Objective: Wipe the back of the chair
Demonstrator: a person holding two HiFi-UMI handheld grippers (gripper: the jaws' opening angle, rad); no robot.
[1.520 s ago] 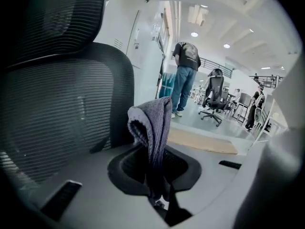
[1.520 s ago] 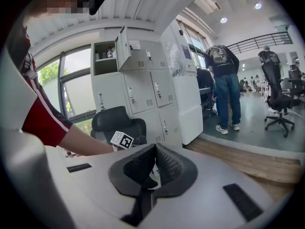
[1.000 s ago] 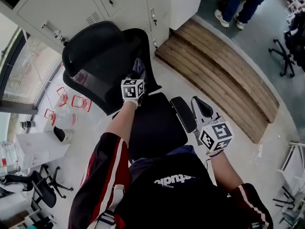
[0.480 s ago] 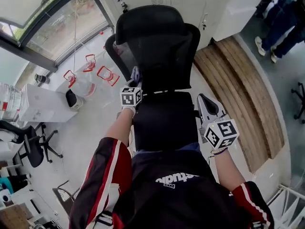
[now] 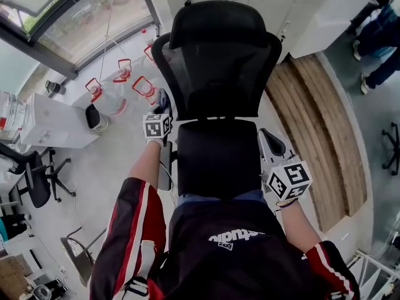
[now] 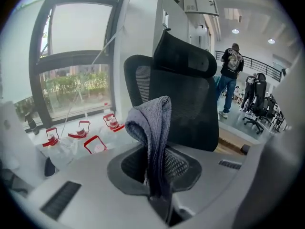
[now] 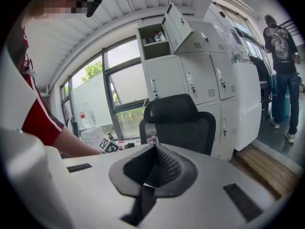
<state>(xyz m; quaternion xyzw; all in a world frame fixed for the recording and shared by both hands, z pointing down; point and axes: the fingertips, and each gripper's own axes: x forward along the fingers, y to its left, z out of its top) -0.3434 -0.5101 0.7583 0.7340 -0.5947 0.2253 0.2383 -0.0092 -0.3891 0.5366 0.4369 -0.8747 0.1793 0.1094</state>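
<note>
White lockers (image 7: 205, 85) stand behind the chair back (image 6: 190, 113), just ahead and right of your left gripper (image 6: 158, 192), which clamps a grey cloth (image 6: 152, 128). Your right gripper (image 7: 145, 185) is closed, empty.

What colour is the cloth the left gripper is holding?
The cloth is grey, a bit bluish. It shows best in the left gripper view.

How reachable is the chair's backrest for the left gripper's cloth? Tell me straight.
Probably yes: the left gripper, shut on the cloth, sits just beside the backrest's left edge, with nothing seen between them.
</note>
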